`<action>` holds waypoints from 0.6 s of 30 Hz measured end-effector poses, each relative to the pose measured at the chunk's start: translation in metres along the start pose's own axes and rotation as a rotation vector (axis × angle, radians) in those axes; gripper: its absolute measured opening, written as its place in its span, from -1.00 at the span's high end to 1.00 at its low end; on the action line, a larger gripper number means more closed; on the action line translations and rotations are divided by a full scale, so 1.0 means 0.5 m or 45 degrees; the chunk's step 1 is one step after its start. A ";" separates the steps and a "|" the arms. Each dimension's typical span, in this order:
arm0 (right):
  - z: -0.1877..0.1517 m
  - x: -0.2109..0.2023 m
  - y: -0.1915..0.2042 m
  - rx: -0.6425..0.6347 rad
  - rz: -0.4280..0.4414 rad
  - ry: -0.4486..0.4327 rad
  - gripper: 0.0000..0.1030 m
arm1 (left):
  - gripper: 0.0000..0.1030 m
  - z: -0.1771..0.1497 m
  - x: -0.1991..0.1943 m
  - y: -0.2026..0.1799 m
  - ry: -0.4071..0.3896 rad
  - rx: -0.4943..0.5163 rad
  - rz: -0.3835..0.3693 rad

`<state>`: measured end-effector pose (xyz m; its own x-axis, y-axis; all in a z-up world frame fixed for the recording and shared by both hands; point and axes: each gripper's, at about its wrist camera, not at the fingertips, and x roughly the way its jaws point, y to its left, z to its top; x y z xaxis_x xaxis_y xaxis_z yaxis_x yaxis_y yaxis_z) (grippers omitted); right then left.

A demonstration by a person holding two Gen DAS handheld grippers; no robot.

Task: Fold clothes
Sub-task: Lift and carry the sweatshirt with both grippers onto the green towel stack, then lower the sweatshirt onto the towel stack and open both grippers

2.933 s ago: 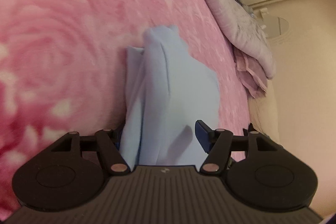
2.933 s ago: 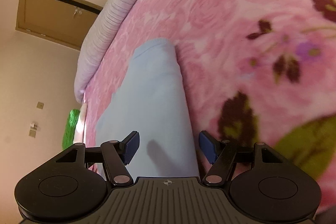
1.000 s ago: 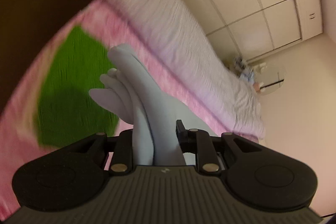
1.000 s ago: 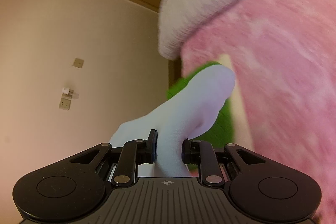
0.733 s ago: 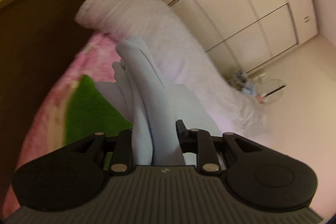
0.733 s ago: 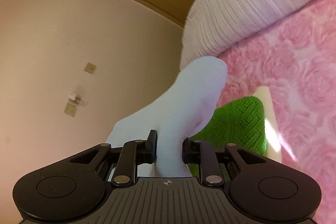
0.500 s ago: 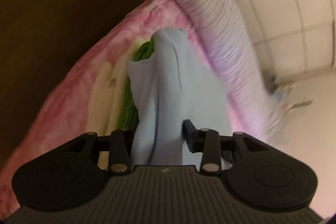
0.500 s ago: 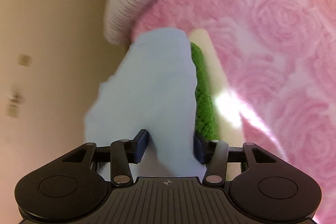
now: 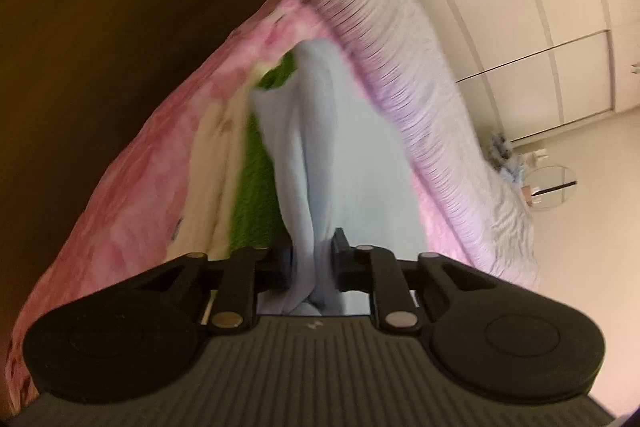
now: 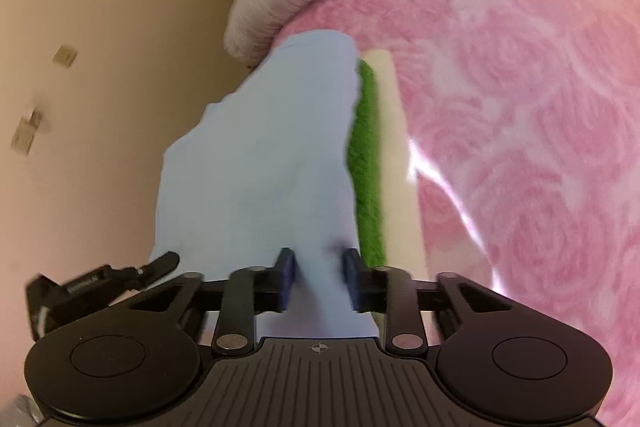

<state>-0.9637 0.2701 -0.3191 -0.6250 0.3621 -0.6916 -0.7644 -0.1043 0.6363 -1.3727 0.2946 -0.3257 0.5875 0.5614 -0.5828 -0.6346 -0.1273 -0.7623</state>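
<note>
Presently on view: one light blue garment, folded lengthwise, lying over a green knitted item and a cream item at the edge of a bed spread with a pink rose-pattern blanket. Left hand-held gripper: jaws closing, nearly together, a bunched fold of the blue garment pinched between the pads. Right hand-held gripper: jaws closing, set somewhat wider, a band of the same garment running between them; fabric fills the gap, though whether the pads press on it cannot be told. Ribbed pale lilac bedding, rolled, lying along the far side of the blanket, just beside the garment. White wardrobe doors and cream floor beyond, left view; beige wall with small fittings, right view.
</note>
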 end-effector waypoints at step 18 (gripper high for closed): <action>0.083 -0.022 0.097 -0.268 -0.406 -0.079 0.34 | 0.70 0.074 -0.018 -0.124 -0.086 0.443 0.483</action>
<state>-0.9870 0.2994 -0.2665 -0.3450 0.4620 -0.8170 -0.9386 -0.1629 0.3042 -1.3573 0.3278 -0.2625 0.2575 0.5814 -0.7718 -0.9328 -0.0590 -0.3557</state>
